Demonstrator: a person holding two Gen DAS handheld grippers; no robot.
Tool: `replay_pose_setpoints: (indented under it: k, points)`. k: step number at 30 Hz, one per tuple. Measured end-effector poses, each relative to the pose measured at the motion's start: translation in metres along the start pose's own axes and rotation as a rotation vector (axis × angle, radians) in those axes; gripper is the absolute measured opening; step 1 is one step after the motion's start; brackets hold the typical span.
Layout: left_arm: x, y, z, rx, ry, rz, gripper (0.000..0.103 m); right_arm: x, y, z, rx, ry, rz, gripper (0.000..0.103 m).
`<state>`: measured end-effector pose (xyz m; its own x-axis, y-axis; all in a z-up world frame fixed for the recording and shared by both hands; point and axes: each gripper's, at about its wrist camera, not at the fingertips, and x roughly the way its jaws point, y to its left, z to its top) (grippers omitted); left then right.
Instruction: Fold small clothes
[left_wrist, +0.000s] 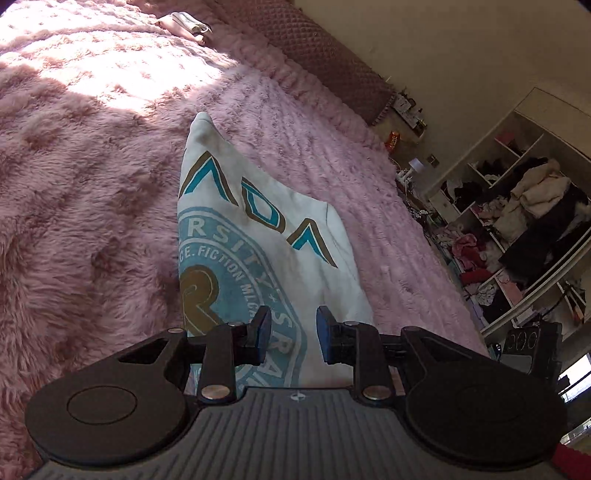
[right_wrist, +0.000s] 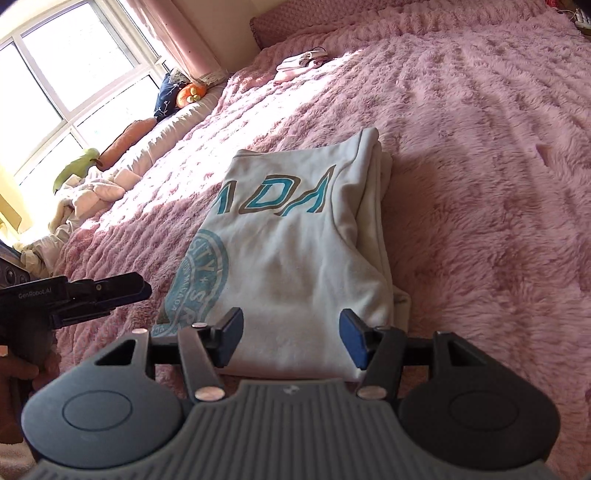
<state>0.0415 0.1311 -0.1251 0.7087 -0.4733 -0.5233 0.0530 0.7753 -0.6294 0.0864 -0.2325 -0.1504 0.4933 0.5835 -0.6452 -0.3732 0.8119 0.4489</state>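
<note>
A white shirt (right_wrist: 303, 236) with teal and brown lettering and a round teal emblem lies folded in a narrow stack on the pink fluffy blanket (right_wrist: 480, 184). It also shows in the left wrist view (left_wrist: 266, 258). My right gripper (right_wrist: 291, 338) is open and empty, just above the shirt's near edge. My left gripper (left_wrist: 293, 334) is open and empty over the shirt's near end, above the emblem. The left gripper also shows in the right wrist view (right_wrist: 144, 288), at the shirt's left side.
A small pink and white garment (right_wrist: 301, 61) lies far back on the blanket, also seen in the left wrist view (left_wrist: 186, 24). Cushions and toys (right_wrist: 170, 96) line the window side. Open shelves (left_wrist: 517, 229) stuffed with clothes stand beyond the bed.
</note>
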Motion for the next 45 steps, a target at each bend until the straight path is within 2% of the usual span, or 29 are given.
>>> replay_pose_setpoints:
  k: [4, 7, 12, 15, 17, 18, 19, 22, 24, 26, 28, 31, 36, 45]
  points:
    - [0.009, 0.017, -0.015, -0.111, 0.019, 0.024, 0.029, 0.007, -0.005, -0.009, -0.006, 0.035, -0.034, 0.056]
    - [0.022, 0.025, -0.023, -0.064, 0.042, 0.092, 0.028, 0.013, -0.007, -0.014, -0.008, 0.048, -0.05, 0.056]
    - [0.024, 0.029, -0.026, -0.054, 0.045, 0.105, 0.027, 0.017, -0.008, -0.014, 0.004, 0.052, -0.064, 0.056]
    - [0.016, 0.015, -0.022, -0.044, 0.043, 0.122, 0.025, 0.016, -0.004, -0.009, 0.018, 0.061, -0.081, 0.057]
    - [0.006, -0.004, -0.015, -0.02, 0.049, 0.151, 0.037, 0.007, 0.004, -0.004, 0.029, 0.041, -0.097, 0.061]
    - [0.001, -0.014, -0.011, -0.018, 0.054, 0.17, 0.05, 0.001, 0.01, -0.001, 0.03, 0.029, -0.11, 0.065]
    - [-0.004, -0.026, -0.007, -0.016, 0.053, 0.176, 0.059, -0.005, 0.018, 0.003, 0.025, 0.013, -0.133, 0.072]
    - [-0.022, -0.061, 0.001, 0.026, 0.008, 0.192, 0.071, -0.026, 0.051, 0.013, -0.054, -0.05, -0.221, 0.08]
    - [-0.029, -0.087, 0.004, 0.074, -0.017, 0.269, 0.075, -0.038, 0.075, 0.017, -0.116, -0.078, -0.304, 0.082]
    - [-0.034, -0.109, 0.007, 0.115, -0.041, 0.396, 0.078, -0.045, 0.097, 0.02, -0.155, -0.068, -0.406, 0.082]
    - [-0.036, -0.124, 0.01, 0.154, -0.059, 0.469, 0.085, -0.053, 0.114, 0.021, -0.173, -0.069, -0.481, 0.082]
    - [-0.039, -0.137, 0.01, 0.171, -0.065, 0.504, 0.087, -0.063, 0.138, 0.018, -0.224, -0.088, -0.532, 0.082]
    - [-0.039, -0.144, 0.007, 0.164, -0.03, 0.513, 0.087, -0.069, 0.163, 0.01, -0.307, -0.104, -0.608, 0.082]
    - [-0.048, -0.145, 0.002, 0.148, -0.021, 0.539, 0.087, -0.074, 0.162, 0.012, -0.22, -0.074, -0.605, 0.082]
